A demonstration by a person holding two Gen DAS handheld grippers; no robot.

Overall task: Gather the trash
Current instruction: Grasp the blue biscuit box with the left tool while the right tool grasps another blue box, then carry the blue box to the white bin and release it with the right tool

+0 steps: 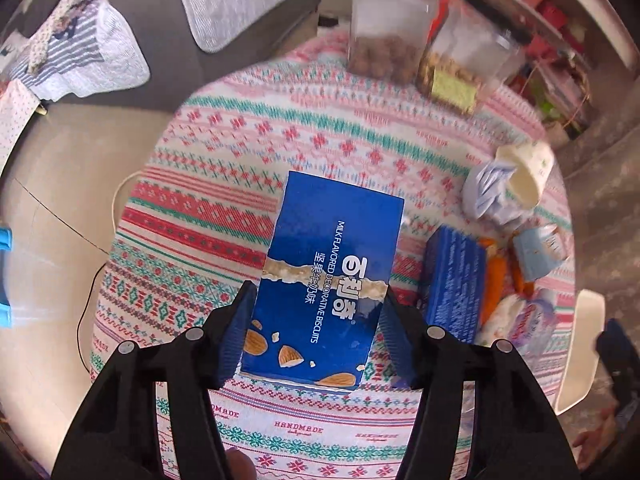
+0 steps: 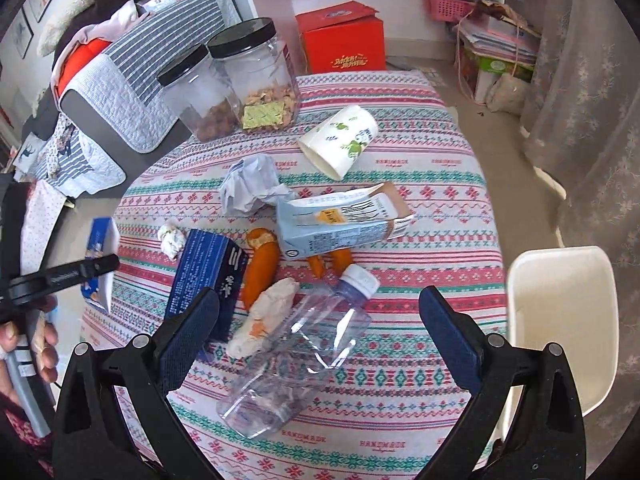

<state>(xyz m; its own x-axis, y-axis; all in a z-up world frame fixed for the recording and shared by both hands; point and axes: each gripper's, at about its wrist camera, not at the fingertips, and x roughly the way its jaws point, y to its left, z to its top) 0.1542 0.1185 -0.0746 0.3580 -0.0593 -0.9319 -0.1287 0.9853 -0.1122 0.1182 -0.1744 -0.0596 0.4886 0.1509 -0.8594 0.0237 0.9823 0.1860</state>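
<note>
My left gripper (image 1: 316, 308) is shut on a blue biscuit box (image 1: 332, 264) and holds it above the patterned tablecloth (image 1: 224, 208). The box also shows in the right wrist view (image 2: 100, 256) at the left. My right gripper (image 2: 320, 320) is open over a clear plastic bottle (image 2: 296, 352) lying on the table. Around it lie a second blue box (image 2: 208, 276), a crumpled tissue (image 2: 264, 320), orange wrappers (image 2: 262, 268), a milk carton (image 2: 340, 224), crumpled paper (image 2: 250, 186) and a tipped paper cup (image 2: 340, 140).
Two black-lidded jars (image 2: 256, 76) with snacks stand at the table's far edge. A white chair (image 2: 560, 320) stands to the right. A sofa with a grey quilt (image 2: 132, 92) is at the left, a red box (image 2: 342, 42) on the floor behind.
</note>
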